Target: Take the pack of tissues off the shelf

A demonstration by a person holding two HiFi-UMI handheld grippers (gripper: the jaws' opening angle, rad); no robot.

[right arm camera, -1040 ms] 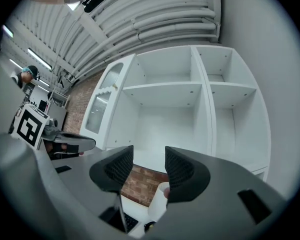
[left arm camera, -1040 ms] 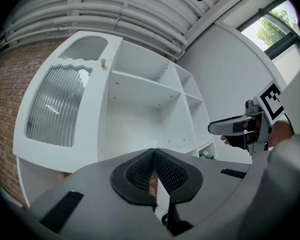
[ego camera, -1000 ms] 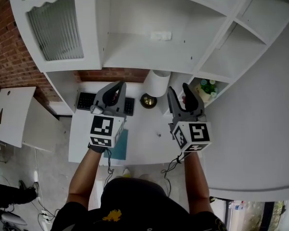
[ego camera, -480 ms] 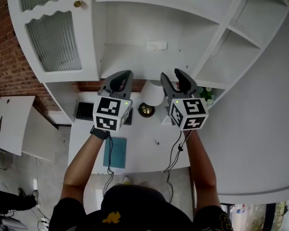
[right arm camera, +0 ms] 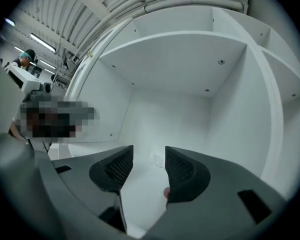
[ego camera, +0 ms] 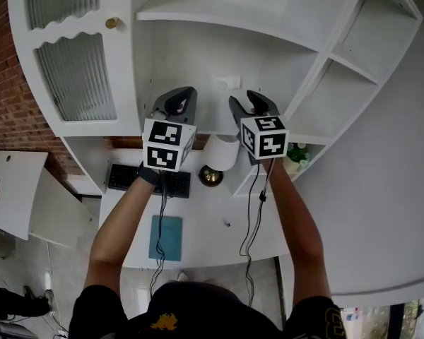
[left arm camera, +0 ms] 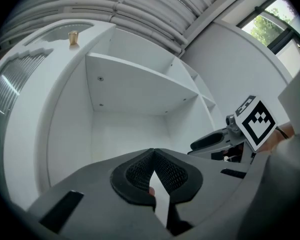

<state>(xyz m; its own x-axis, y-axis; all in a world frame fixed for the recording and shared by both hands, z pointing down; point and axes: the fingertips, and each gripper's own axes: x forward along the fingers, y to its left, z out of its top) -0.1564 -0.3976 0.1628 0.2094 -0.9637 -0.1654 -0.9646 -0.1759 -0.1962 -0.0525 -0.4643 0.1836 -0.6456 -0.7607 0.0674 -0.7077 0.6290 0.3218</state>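
The pack of tissues (ego camera: 228, 82) is small and white and lies flat at the back of the middle shelf (ego camera: 198, 62) of a white wall unit. In the right gripper view the pack of tissues (right arm camera: 157, 159) shows far off, through the gap between the jaws. My right gripper (ego camera: 249, 100) is open and empty, level with the shelf's front edge, and the same holds for it in its own view (right arm camera: 149, 155). My left gripper (ego camera: 179, 96) hovers beside it to the left. Its own view shows my left gripper (left arm camera: 153, 152) with the tips touching and nothing held.
Left of the compartment is a ribbed-glass cabinet door (ego camera: 74, 76) with a brass knob (ego camera: 112, 23). Open cubbies (ego camera: 339, 83) lie to the right. Below, the desk (ego camera: 205, 217) carries a keyboard (ego camera: 150, 181), a teal notebook (ego camera: 165, 236), a white cylinder (ego camera: 222, 150) and a small plant (ego camera: 295, 154).
Both grippers have risen from over the desk to the shelf's level and moved forward toward the compartment. The right jaws keep the same gap.
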